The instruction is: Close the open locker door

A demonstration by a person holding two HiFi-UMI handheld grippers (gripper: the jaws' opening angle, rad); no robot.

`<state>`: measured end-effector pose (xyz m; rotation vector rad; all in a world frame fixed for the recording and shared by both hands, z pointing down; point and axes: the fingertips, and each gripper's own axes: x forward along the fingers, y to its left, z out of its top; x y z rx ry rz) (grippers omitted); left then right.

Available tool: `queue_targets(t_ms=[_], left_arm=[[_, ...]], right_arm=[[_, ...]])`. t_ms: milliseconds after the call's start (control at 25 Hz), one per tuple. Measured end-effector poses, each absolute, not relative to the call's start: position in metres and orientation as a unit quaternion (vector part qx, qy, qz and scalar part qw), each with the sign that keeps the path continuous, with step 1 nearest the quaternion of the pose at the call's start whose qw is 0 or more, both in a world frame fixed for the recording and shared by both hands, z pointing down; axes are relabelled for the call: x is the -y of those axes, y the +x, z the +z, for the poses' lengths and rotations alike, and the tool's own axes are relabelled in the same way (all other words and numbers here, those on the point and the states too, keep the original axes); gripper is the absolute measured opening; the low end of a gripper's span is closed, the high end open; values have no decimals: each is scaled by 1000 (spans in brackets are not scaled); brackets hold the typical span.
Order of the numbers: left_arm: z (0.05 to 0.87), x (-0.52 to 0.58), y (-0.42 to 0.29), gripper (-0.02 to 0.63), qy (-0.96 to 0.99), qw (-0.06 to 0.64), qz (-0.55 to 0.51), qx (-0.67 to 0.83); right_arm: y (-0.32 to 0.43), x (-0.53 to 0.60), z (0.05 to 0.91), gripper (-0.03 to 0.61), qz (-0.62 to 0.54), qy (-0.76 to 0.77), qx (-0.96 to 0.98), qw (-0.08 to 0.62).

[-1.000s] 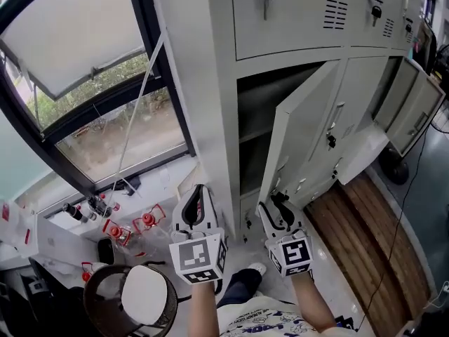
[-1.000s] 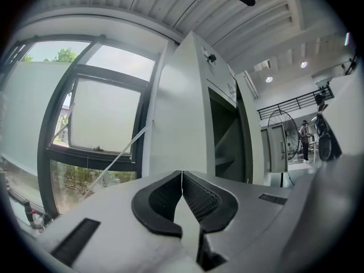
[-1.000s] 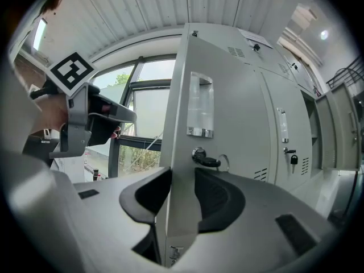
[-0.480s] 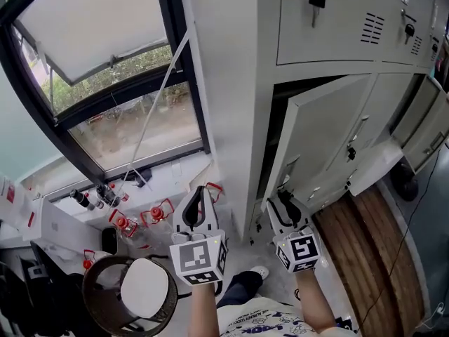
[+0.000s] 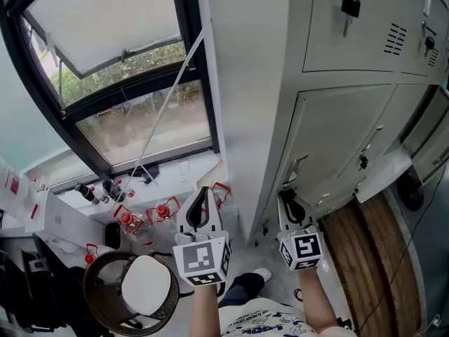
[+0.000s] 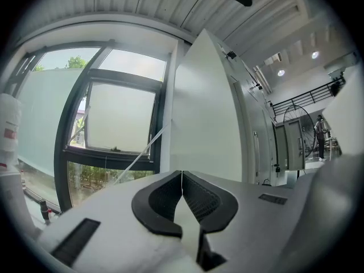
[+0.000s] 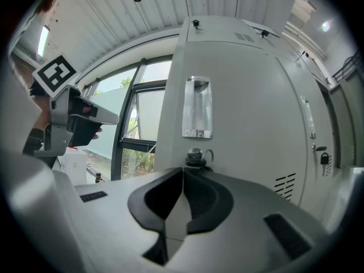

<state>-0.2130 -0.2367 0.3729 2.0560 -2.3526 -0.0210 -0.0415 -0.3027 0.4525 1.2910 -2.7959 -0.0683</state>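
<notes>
Now the locker door (image 5: 337,146) sits shut in its frame in the right half of the head view. It is a flat panel of pale grey painted sheet metal, with only a thin dark seam along its left edge.

The right gripper (image 5: 287,196) points at the door's lower left corner. Its black ribbed jaws have just been closing and now meet tip to tip with nothing between them. In the right gripper view those tips (image 7: 183,172) stand just below a small round lock knob (image 7: 195,157); whether they touch it I cannot tell. Above the knob is a clear rectangular label holder (image 7: 197,108), and slotted vents (image 7: 284,185) are punched low on the right.

The left gripper (image 5: 201,192) is near the frame's lower centre (off the locker, towards the black-framed window (image 5: 126,69)). Its curved jaws (image 6: 181,175) are pressed together, empty.
</notes>
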Motion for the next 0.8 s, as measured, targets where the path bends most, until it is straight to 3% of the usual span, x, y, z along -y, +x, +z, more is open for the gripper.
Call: queue_targets(t_ms=[800], left_arm=[[375,247,-215,8,657,10,-3,753]], right_arm=[[-43,318,456,3,-8,423,906,32]])
